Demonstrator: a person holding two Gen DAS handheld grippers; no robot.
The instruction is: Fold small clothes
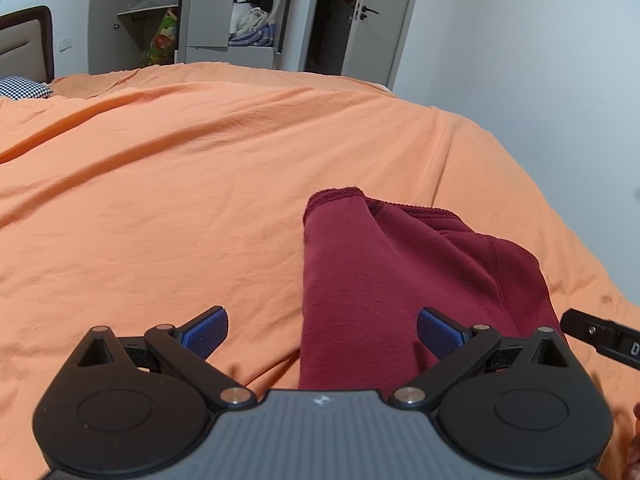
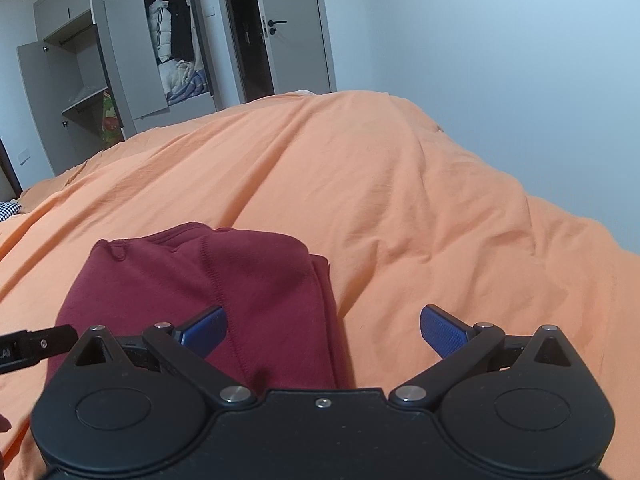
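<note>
Garment position is governing the coming move. The dark red garment (image 1: 400, 280) is lying on the orange bedcover (image 1: 200, 200), already folded into a compact, thick bundle with stitched hems showing at its far end. Its long axis is running away from both cameras, toward the wardrobe (image 1: 240, 12) beyond the bed.

The left gripper (image 1: 322, 332) is hovering at the garment's near end with its blue pads spread wide, holding nothing; the garment's left edge is falling between the pads, with the right pad over the cloth. The right gripper (image 2: 322, 330) is likewise standing wide apart and empty; the garment's right edge is lying between its pads, with the left pad over the cloth. Both are bracketing the near end, and neither is looking clearly nearer.

White lettering is showing on the side of each neighbouring gripper at the frame edges, but it is cut off and cannot be read. No label is showing on the garment.
</note>
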